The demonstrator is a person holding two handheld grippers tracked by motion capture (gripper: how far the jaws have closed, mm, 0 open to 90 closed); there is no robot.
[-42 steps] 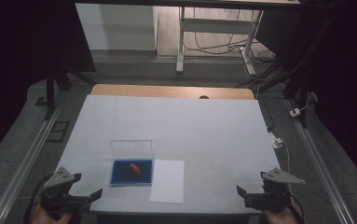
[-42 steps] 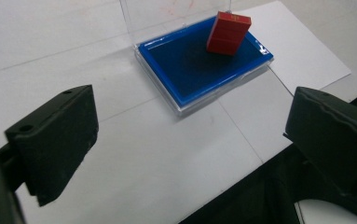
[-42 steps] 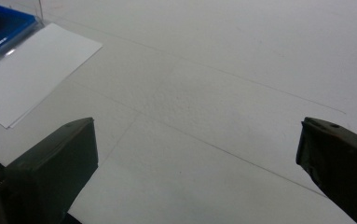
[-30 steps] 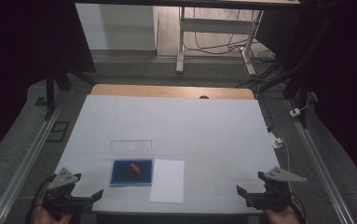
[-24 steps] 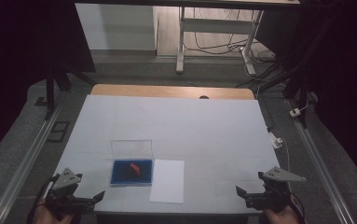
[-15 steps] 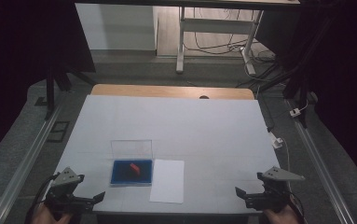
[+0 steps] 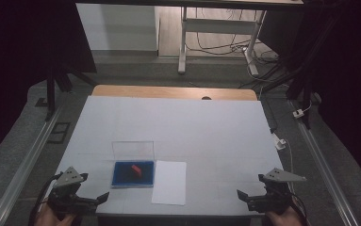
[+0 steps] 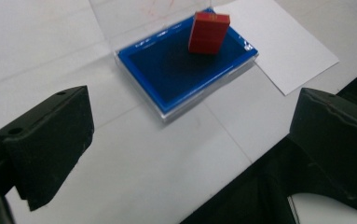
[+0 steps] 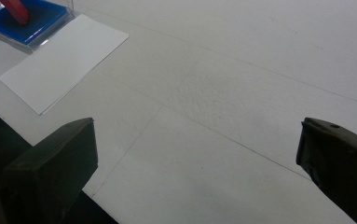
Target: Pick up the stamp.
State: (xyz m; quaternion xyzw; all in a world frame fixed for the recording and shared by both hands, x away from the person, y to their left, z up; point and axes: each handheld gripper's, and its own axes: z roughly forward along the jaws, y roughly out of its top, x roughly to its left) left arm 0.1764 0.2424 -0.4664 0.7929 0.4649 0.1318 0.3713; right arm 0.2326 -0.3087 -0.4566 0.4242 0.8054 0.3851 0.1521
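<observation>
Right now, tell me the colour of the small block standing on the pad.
Red block, clearest in the left gripper view.

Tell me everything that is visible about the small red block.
The small red block is a rectangular piece of plain red colour with flat faces; faint lines cross its side. It stands tilted on the dark blue pad of the clear shallow case, toward the side nearest the white paper sheet. The case's transparent lid stands open behind it. Only the pad touches the block; no jaws touch it.
</observation>
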